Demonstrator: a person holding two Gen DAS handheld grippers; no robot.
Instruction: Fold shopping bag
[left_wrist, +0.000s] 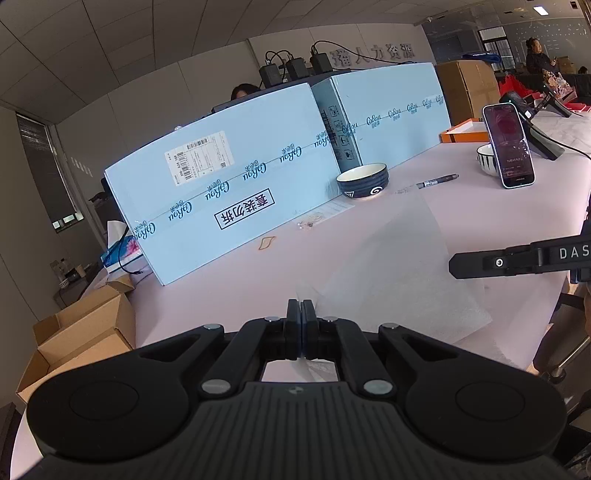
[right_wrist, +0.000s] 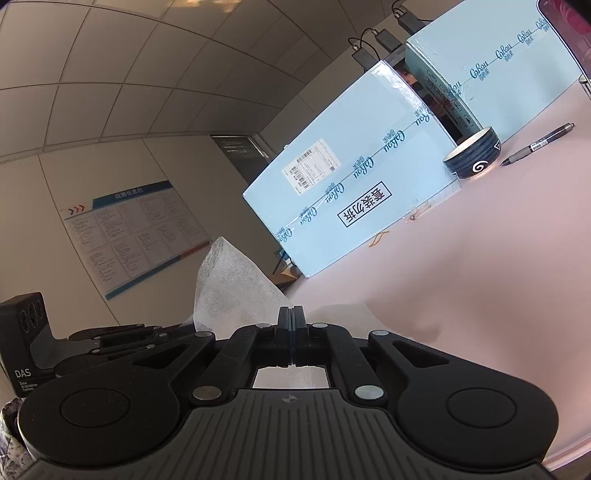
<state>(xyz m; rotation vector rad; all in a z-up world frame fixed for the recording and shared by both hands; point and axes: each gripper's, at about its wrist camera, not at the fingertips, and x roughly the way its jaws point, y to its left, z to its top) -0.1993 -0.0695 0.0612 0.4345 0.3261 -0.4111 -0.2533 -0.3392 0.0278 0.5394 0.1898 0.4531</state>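
Left tool (left_wrist: 301, 303) clamped on bag (left_wrist: 402, 273) near edge, jaws together. Right tool (right_wrist: 291, 311) clamped on bag too, a corner standing up left of it. Bag spreads on tabletop (left_wrist: 480, 214) this side of bowl (left_wrist: 362, 181); open tabletop between bag and box (left_wrist: 221, 177).

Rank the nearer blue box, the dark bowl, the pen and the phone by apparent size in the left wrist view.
1. nearer blue box
2. phone and dark bowl: they look alike, and differing distance from the camera makes the order unsure
3. pen
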